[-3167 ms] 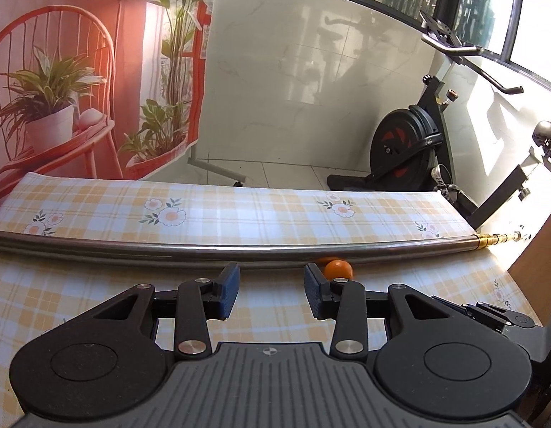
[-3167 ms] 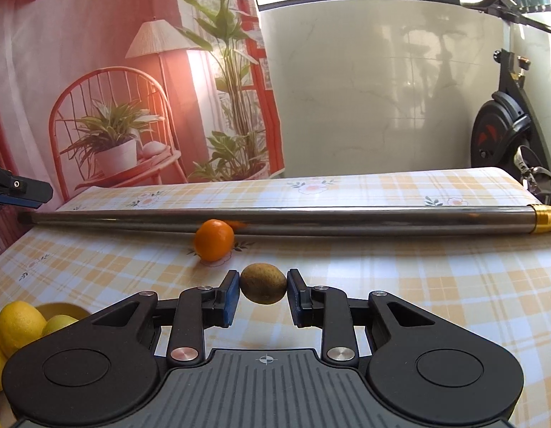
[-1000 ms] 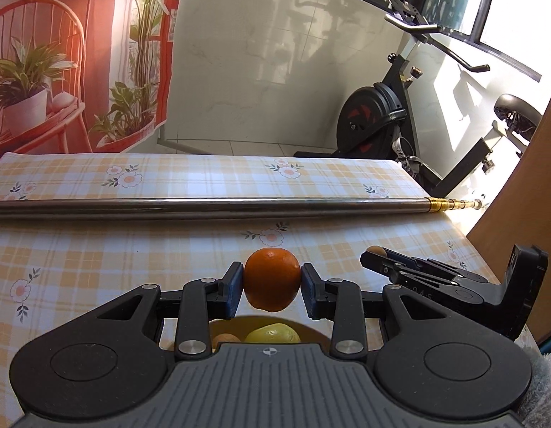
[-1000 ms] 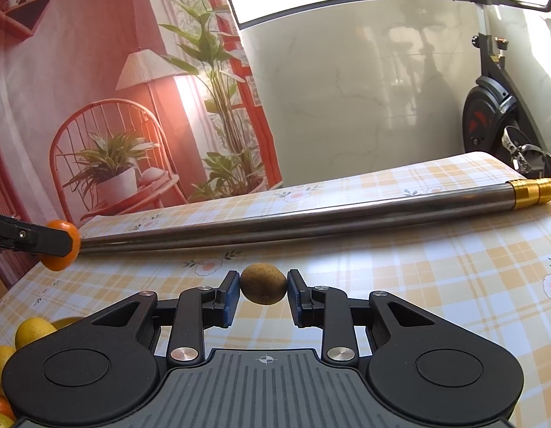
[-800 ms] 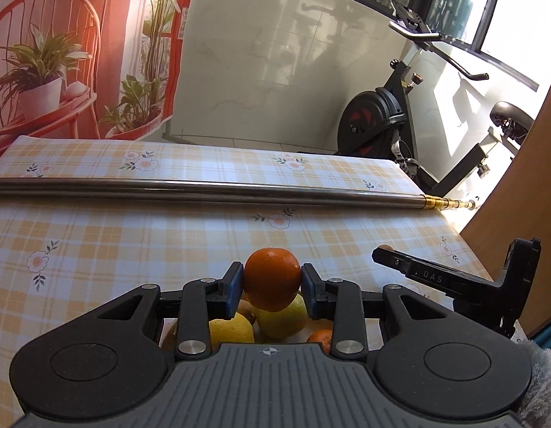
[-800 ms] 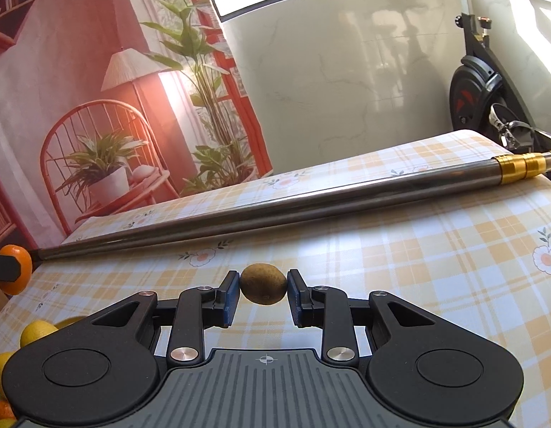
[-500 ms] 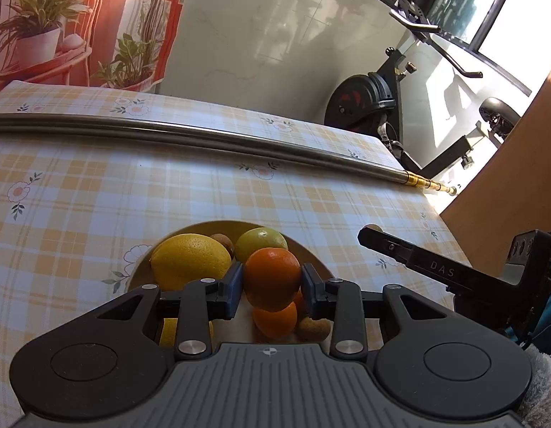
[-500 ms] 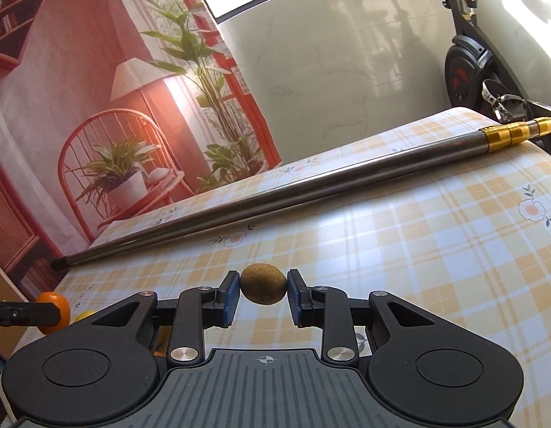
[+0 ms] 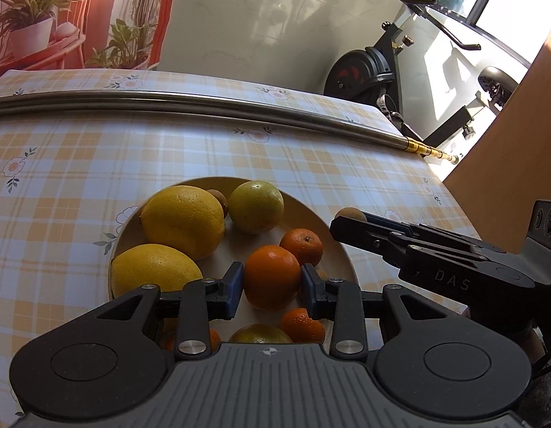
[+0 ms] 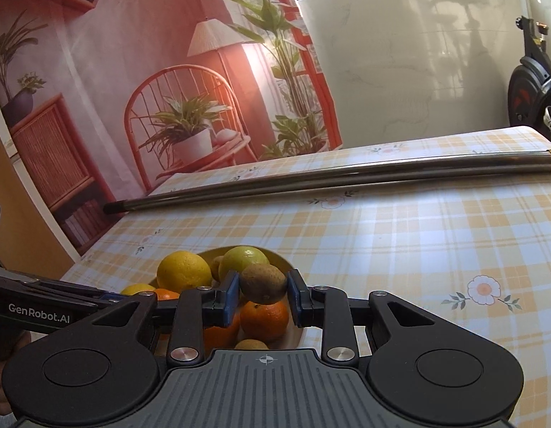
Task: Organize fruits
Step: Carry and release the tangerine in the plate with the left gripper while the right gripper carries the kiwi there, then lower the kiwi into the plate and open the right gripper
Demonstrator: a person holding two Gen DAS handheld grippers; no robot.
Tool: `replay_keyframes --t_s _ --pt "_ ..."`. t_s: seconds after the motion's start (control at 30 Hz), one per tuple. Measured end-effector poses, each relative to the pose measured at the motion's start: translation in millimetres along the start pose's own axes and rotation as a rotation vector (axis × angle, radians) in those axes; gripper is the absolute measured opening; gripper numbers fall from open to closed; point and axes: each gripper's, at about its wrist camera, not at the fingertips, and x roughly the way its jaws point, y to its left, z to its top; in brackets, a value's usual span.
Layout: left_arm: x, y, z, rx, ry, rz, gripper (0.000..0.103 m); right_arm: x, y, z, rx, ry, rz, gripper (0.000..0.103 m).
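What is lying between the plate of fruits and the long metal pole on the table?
Nothing. In the left wrist view, only bare checked tablecloth lies between the plate and the metal pole. The right wrist view shows the same.

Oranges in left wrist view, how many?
4 oranges: one in the left gripper; three in the bowl: behind it, below it, half-hidden at left. More may be hidden.

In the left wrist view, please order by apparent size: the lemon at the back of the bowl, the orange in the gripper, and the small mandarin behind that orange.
1. lemon
2. orange, though nearer the camera
3. mandarin
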Motion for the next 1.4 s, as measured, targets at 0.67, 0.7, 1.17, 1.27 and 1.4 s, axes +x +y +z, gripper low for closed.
replay_keyframes --t_s 0.67,0.7,1.17,1.27,1.4 --pt "6.8 0.0 -4.5 0.016 0.032 0.078 0.037 -4.5 -0.8 -8.6 0.010 0.024 0.004 0.026" --pt "7.0 -0.1 -4.6 0.016 0.033 0.078 0.037 -3.9 -0.7 -8.9 0.011 0.026 0.005 0.026" --pt "4.0 2.5 -4.8 -0.010 0.004 0.077 0.037 -3.3 4.8 -11.8 -0.005 0.044 0.021 0.026" --pt "4.3 1.6 -4.8 -0.006 0.005 0.079 0.037 -2.9 5.2 -12.5 -0.008 0.047 0.024 0.026" --pt "4.3 2.0 -4.9 -0.011 0.000 0.076 0.037 -3.3 4.7 -13.2 -0.006 0.046 0.021 0.026"
